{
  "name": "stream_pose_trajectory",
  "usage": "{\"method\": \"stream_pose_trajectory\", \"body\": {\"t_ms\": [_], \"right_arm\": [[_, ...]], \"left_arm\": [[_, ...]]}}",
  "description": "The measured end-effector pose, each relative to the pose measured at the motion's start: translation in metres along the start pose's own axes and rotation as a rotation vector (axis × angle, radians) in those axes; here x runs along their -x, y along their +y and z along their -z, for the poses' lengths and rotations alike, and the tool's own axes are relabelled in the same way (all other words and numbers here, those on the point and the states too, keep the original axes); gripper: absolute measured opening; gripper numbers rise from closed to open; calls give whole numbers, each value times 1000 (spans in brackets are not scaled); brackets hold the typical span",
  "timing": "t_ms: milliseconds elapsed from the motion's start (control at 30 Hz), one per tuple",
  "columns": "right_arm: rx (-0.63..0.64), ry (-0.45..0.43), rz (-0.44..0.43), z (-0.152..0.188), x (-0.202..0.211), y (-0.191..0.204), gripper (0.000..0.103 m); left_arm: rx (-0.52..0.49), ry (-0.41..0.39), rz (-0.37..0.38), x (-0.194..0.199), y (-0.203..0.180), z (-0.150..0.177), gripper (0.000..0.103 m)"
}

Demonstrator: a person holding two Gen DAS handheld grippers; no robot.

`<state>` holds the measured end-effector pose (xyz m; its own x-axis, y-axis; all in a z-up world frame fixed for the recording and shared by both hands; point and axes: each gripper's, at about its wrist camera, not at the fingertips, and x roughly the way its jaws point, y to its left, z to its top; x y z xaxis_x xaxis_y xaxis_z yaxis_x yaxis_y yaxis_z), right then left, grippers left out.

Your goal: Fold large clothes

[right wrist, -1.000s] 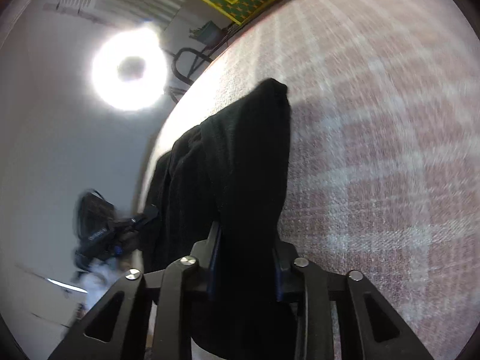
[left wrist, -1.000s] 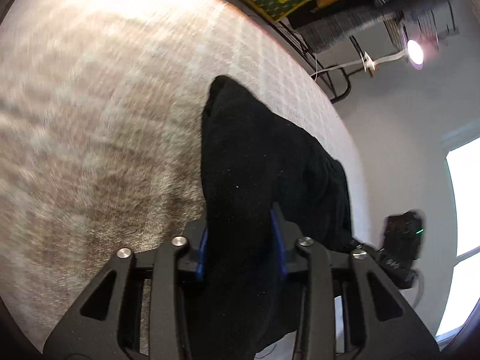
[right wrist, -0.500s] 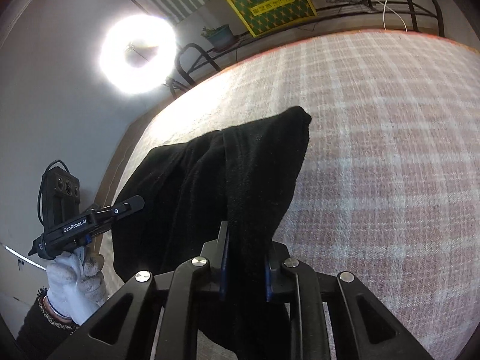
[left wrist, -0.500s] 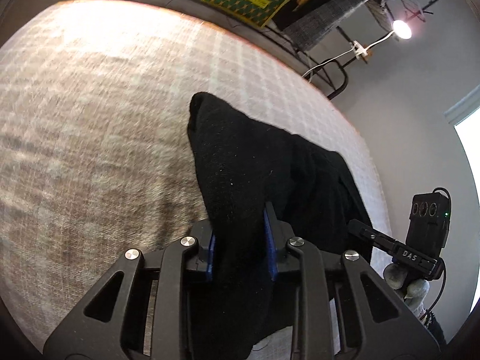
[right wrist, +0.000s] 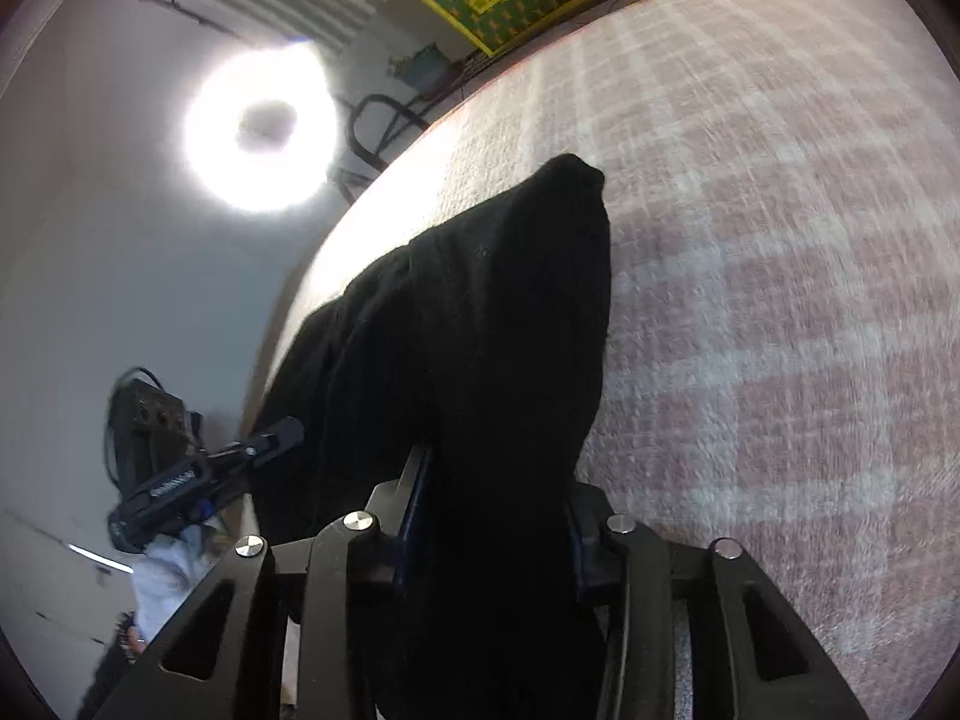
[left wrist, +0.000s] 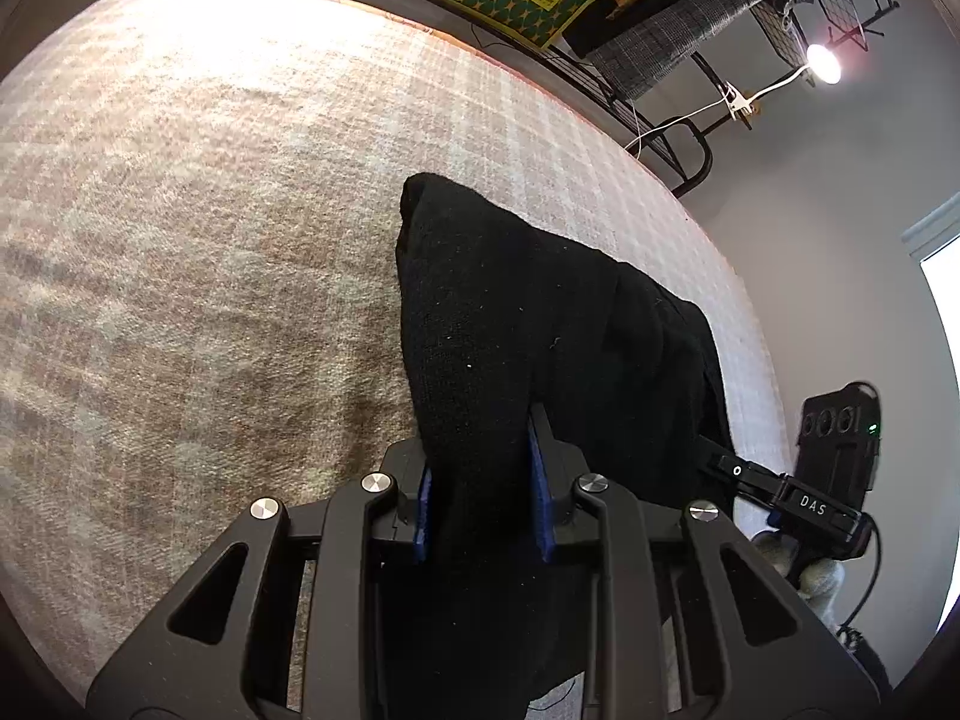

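Your left gripper [left wrist: 480,498] still pinches the black garment [left wrist: 540,324] over the plaid bed [left wrist: 210,240]; your right gripper's [right wrist: 489,516] jaws are opening around cloth it clamped tighter before.

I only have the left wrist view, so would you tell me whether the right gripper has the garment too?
Observer: Yes, the garment sits between the fingers of the right gripper, whose jaws are opening.
Operator: What lights that side?
Observer: A ring light glows beyond the left edge of the blanket.
Operator: Is my left gripper visible there?
Observer: Yes, the left gripper shows from the side, held in a pale-gloved hand.
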<state>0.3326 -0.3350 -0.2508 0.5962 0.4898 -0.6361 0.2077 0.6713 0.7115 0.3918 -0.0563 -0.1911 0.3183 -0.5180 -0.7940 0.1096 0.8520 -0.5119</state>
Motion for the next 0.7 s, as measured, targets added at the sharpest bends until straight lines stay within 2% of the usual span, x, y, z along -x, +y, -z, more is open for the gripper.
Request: {"method": "stream_pose_trajectory", "body": {"t_ms": [133,367,467,500,600,700], "right_arm": [[114,-13,121,0,12,28,23],[355,-51,280,12,43,83,18],[398,-56,327,21,55,95,18],[404,-55,342,22,57,97,18],[419,-60,390,29,69,103,17],[429,-67,379,38,86,108,15]], "left_arm": [[-52,-20,-31,8,-13,2,23],[-131,-60,-43,33,-38,11,21],[-149,-75,-38,44,-51,17,19],[-164,-81,-39,48,-58,20,16],[-228,-112,-43,60,-80,28,14],[-262,-120,-47,62,-97,34,14]]}}
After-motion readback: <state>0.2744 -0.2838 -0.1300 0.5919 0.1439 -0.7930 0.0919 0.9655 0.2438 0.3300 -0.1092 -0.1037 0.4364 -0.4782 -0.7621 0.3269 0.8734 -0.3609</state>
